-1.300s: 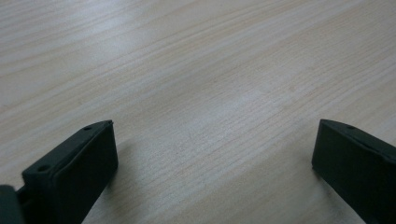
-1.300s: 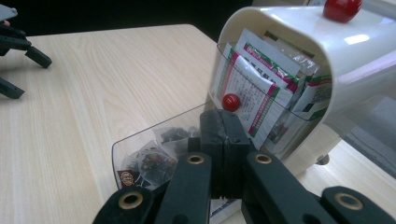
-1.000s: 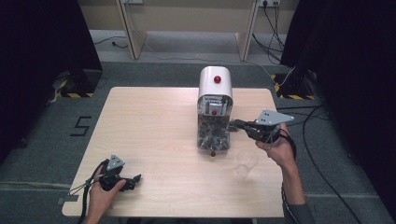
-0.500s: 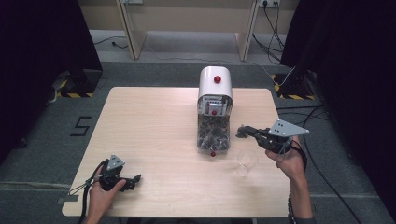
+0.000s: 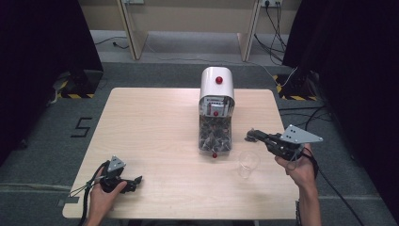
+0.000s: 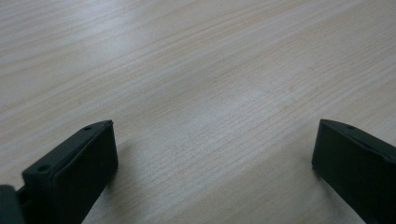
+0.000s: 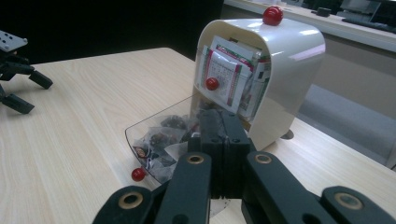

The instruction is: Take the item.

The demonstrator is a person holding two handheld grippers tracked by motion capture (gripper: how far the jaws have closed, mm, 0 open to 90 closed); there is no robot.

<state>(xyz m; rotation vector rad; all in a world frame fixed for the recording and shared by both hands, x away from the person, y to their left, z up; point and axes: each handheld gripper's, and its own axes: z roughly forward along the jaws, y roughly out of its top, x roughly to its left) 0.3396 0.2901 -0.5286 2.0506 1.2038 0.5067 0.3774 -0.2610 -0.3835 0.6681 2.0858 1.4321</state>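
Observation:
A white dome-topped dispenser [image 5: 217,88] with a red knob stands mid-table, also seen in the right gripper view [image 7: 275,60]. Its clear drawer [image 5: 215,137] is pulled out toward me, full of small dark packets [image 7: 163,137]. A clear plastic cup [image 5: 248,163] stands upright to the drawer's right. My right gripper [image 5: 250,136] hovers just right of the drawer and above the cup, jaws pressed together [image 7: 219,119]. A pale crimped packet edge [image 7: 218,205] shows under them. My left gripper [image 5: 137,181] rests open on the table at the front left [image 6: 212,154], with nothing between its fingers.
The wooden table [image 5: 155,122] has bare board across its left half and back. Beyond the far edge lie cables and a dark floor [image 5: 188,70]. Sachets [image 7: 229,79] are stacked upright inside the dispenser's dome.
My right gripper has drawn back to the right, away from the drawer, and now sits lower near the cup. The left gripper has stayed still.

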